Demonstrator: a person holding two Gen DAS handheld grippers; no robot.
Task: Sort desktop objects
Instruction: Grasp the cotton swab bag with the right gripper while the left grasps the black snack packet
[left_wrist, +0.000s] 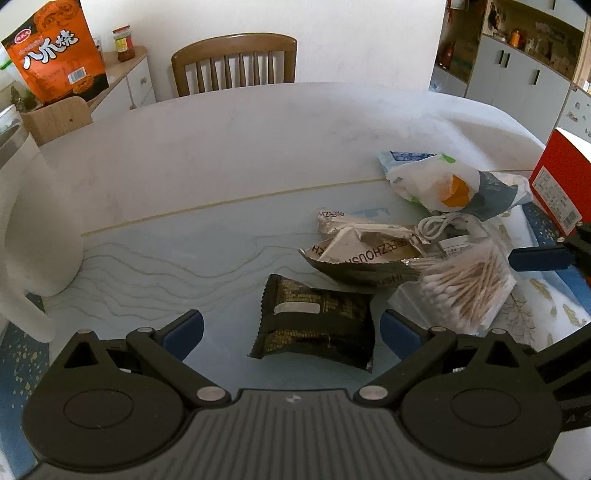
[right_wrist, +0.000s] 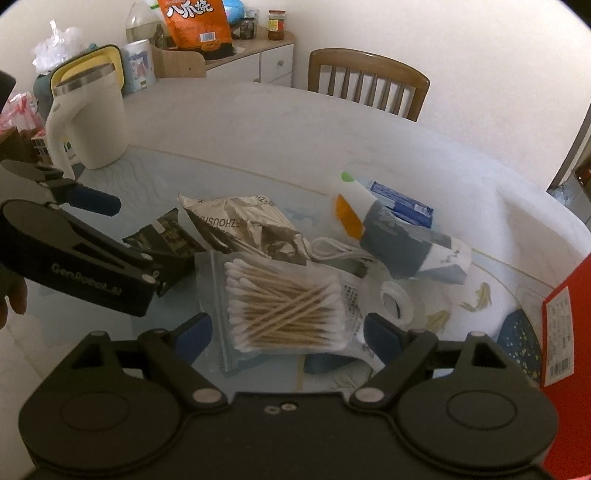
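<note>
Right now my left gripper stands spread wide around the dark snack packet, not yet pinching it; my right gripper gapes likewise over the cotton swab bag on the table. Sorting looks barely begun; next, I'd lower and clamp squarely.

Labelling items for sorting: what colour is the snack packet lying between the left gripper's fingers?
Black with gold print and a pale label: the snack packet, clearest in the left wrist view.

An orange snack bag is seen; a red box — a black packet with gold print.
</note>
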